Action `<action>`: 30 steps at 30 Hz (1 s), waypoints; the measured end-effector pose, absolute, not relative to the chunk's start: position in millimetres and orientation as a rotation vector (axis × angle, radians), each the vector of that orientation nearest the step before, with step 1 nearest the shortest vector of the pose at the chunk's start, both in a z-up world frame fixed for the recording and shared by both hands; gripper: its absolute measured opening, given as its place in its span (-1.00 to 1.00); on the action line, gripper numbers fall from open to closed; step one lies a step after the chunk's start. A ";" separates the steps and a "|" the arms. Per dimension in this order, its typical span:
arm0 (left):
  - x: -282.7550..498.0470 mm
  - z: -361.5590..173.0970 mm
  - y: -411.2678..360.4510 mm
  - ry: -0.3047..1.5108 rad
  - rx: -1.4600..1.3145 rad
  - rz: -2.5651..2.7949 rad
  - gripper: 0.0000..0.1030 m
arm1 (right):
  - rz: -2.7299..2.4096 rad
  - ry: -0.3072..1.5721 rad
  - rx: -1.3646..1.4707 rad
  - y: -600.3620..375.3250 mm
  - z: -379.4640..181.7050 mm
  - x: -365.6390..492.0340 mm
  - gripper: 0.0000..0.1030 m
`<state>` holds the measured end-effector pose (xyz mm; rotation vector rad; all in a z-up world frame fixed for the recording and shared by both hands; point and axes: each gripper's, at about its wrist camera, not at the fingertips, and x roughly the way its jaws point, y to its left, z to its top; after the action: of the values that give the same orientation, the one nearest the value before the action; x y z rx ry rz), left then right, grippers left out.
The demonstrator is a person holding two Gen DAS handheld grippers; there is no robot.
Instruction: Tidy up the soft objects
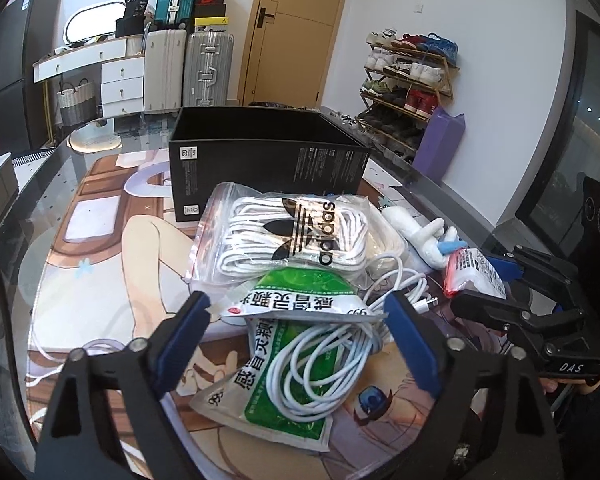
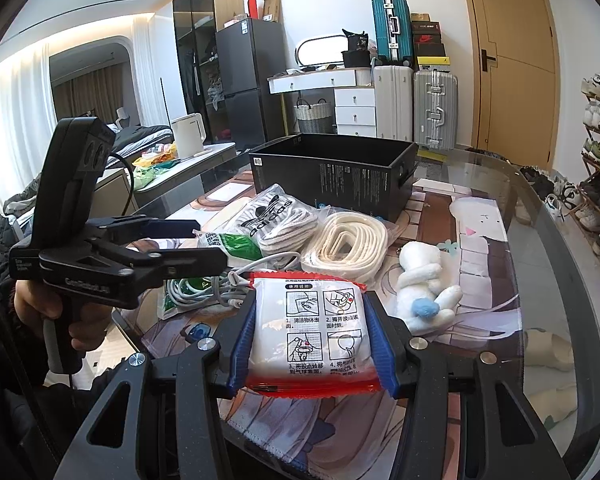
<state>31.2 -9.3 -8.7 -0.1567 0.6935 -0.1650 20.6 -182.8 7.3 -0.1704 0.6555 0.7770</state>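
So the right claw (image 2: 312, 344) is pinching a soft white packet (image 2: 306, 330) with red crimped ends and little black instruction drawings printed on its front, held just above the tabletop (image 2: 540, 240). The left claw (image 1: 296, 332) is spread wide around a green-and-white sachet (image 1: 296, 300) and a coiled white cable (image 1: 320, 364) lying on it, pads not pressing on either. Behind those sits a clear zip bag of white laces (image 1: 296, 236) with a black trefoil logo, a cream rope coil (image 2: 346, 240), and a white plush toy (image 2: 424, 284) with a blue puff. An open black box (image 1: 268, 156) stands further back.
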 end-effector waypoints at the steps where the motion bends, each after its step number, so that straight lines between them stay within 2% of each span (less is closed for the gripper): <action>1: 31.1 -8.8 -9.8 0.690 -0.151 -0.162 0.63 | 0.775 0.655 -0.172 -182.8 7.1 20.5 -0.01; 12: 19.5 -2.3 -12.4 0.666 -0.121 -0.203 0.28 | 0.776 0.653 -0.169 -181.9 6.9 20.5 -0.01; 30: -2.9 16.8 10.7 0.628 -0.155 -0.191 0.27 | 0.782 0.635 -0.169 -182.7 10.7 18.9 -0.01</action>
<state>-2.9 10.7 16.8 -0.1551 0.6282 -0.1910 18.9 -182.7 10.7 -0.1690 0.6355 0.7823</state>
